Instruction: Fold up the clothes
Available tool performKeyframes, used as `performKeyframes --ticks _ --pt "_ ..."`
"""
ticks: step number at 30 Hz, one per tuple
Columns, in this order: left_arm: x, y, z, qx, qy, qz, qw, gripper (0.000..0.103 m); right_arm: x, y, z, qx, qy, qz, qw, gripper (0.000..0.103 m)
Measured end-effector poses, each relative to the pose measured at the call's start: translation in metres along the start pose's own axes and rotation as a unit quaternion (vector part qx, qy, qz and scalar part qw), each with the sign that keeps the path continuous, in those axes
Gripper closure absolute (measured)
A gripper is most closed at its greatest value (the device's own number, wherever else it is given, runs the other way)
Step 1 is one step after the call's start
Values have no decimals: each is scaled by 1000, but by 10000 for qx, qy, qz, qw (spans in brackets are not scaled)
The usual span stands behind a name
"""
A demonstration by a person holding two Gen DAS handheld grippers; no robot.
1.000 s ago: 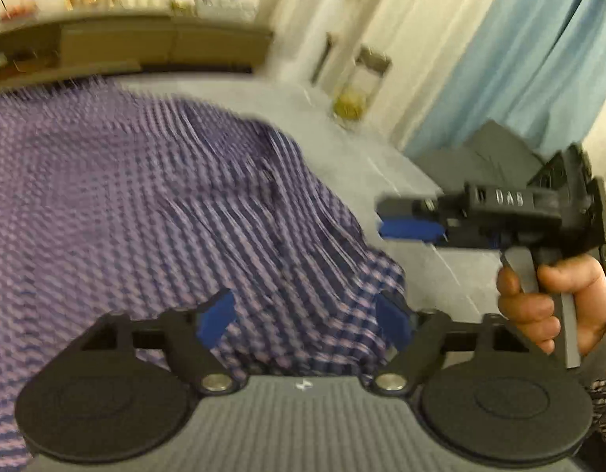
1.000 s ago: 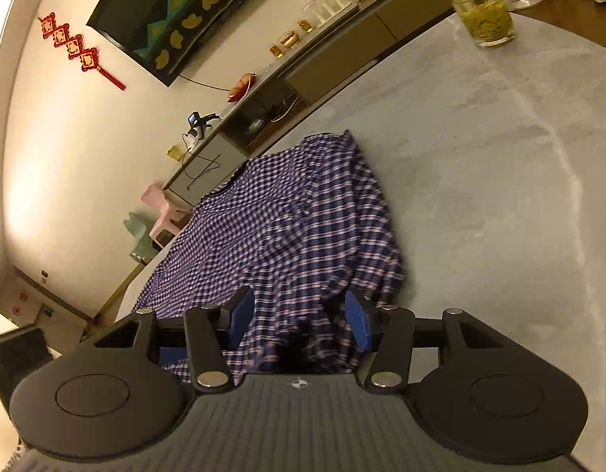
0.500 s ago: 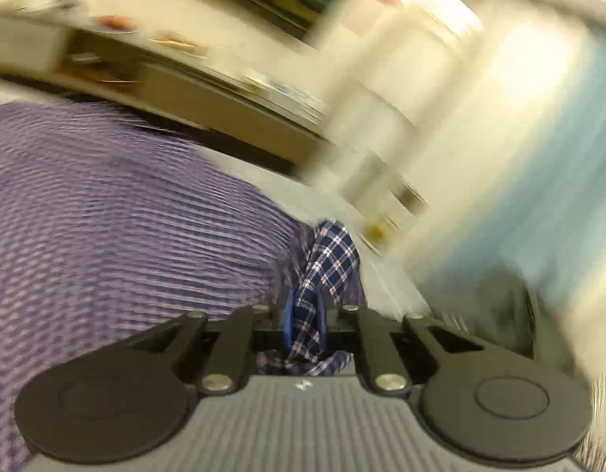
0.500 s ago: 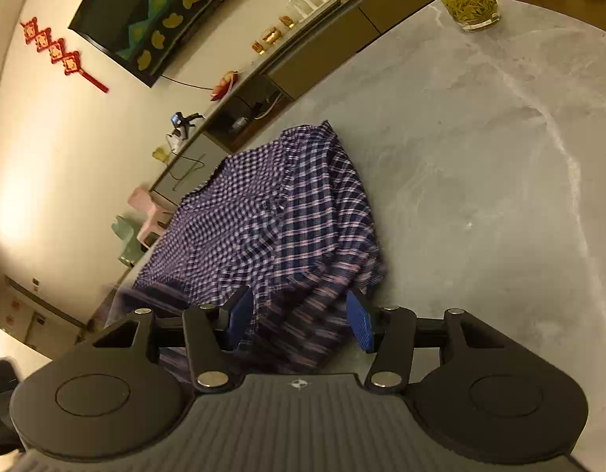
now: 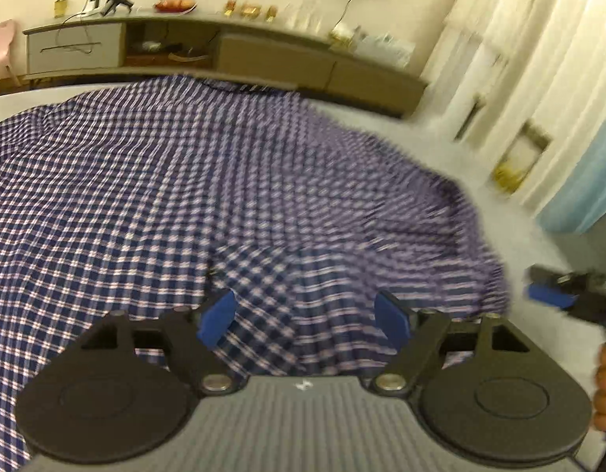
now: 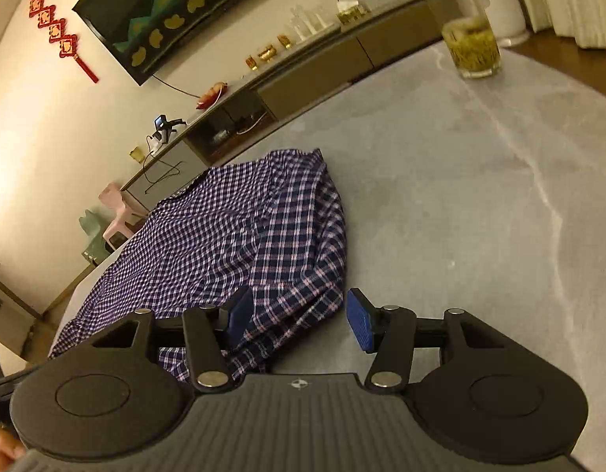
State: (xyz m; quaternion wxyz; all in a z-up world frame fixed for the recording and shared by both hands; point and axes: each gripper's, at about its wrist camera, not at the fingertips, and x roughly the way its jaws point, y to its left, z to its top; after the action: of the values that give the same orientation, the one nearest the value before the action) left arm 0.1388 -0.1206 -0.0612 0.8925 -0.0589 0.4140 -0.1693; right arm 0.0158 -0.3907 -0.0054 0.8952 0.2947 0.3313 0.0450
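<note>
Each hand-held claw is matte black, with two round discs flanking a ribbed grey housing stamped with a small white emblem. Angular black linkage arms pivot on silver screws and end in blue pads. The right claw matches, its blue pad finely textured.

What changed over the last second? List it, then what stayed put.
The left gripper pinched a fold of the checked shirt, then let it go; its jaws are opening, with cloth lying between them unpressed. The right gripper stayed open over the shirt's corner. The glass stayed on the table.
</note>
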Motion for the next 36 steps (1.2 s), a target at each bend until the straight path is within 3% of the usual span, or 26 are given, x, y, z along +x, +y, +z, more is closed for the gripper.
performKeyframes --ticks 2,3,4,5,6,11,12,14,16,17,20,22,24,25,27,29,32,34,36 --pt "7 -2 1 135 80 91 9998 29 3 2 2 -59 -20 -3 10000 48" --pt "11 -3 1 225 81 106 9997 47 5 3 2 -86 -9 6 10000 48" --pt "11 -5 2 273 70 79 9996 90 7 4 3 -115 6 6 9999 48" --pt "12 -7 3 319 58 50 9995 103 9 5 4 -158 20 -12 9999 48" --pt "12 -9 4 366 47 21 9993 103 11 6 4 -219 25 -42 9997 48" --pt "-30 8 12 -99 -796 -303 9963 103 7 21 5 -622 -155 -109 9979 48" --pt "-35 13 12 -211 -761 -275 9965 103 3 26 5 -724 -230 -89 9971 48" --pt "-43 22 12 -434 -675 -211 9966 101 -5 46 1 -1192 -373 26 9922 47" --pt "-40 40 10 -997 -417 -199 9939 82 -2 75 -11 -1921 -289 358 9803 40" --pt "-39 50 7 -1313 -302 -348 9903 79 1 91 -19 -2296 -208 547 9715 38" --pt "-44 65 0 -1637 -142 -606 9846 67 13 138 -48 -3547 101 970 9299 36" --pt "-45 69 -3 -1788 -54 -769 9809 57 30 161 -70 -4275 371 880 8990 37" --pt "-43 70 -6 -1924 32 -910 9771 51 49 174 -84 -4692 550 624 8792 43" --pt "-42 70 -8 -1984 68 -961 9754 43 58 178 -88 -4816 617 474 8729 60" --pt "-40 70 -13 -2102 130 -1082 9716 37 63 181 -85 -4854 564 277 8720 90" --pt "-39 69 -17 -2219 178 -1226 9672 31 63 183 -79 -4817 403 151 8753 94" --pt "-36 66 -22 -2356 226 -1409 9613 19 51 181 -67 -4559 36 133 8899 97" --pt "-33 67 -23 -2391 225 -1338 9615 17 46 178 -62 -4396 -46 244 8979 97" --pt "-30 67 -24 -2425 223 -1263 9616 18 43 175 -62 -4373 78 558 8975 96"
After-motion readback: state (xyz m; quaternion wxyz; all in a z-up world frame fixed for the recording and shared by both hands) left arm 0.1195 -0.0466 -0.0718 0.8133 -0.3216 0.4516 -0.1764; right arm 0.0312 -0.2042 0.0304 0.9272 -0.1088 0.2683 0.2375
